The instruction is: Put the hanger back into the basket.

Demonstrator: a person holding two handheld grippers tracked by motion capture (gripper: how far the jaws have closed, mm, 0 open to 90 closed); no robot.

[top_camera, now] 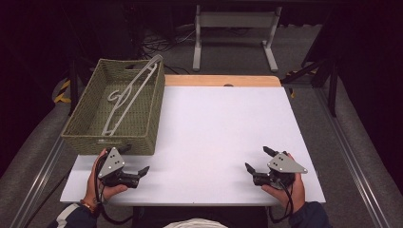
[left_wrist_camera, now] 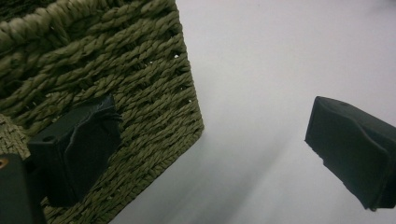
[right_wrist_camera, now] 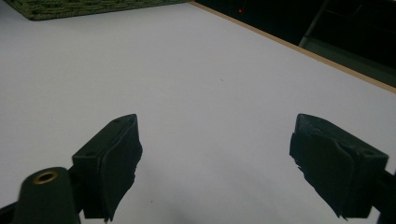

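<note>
A green woven basket [top_camera: 90, 124] stands at the table's left, with a pale grey clothes hanger [top_camera: 129, 95] lying in it and leaning over its far rim. My left gripper [top_camera: 136, 160] rests open at the near left, just in front of the basket's near right corner; in the left gripper view the basket wall [left_wrist_camera: 107, 65] is right behind the left jaw. Open too, my right gripper [top_camera: 256, 159] sits at the near right on the bare white tabletop [right_wrist_camera: 196, 84], nothing between its jaws.
The white table [top_camera: 218, 128] has a wooden strip along its far edge. A white metal frame [top_camera: 235, 28] and cables stand on the floor beyond. Rails run along both sides of the table.
</note>
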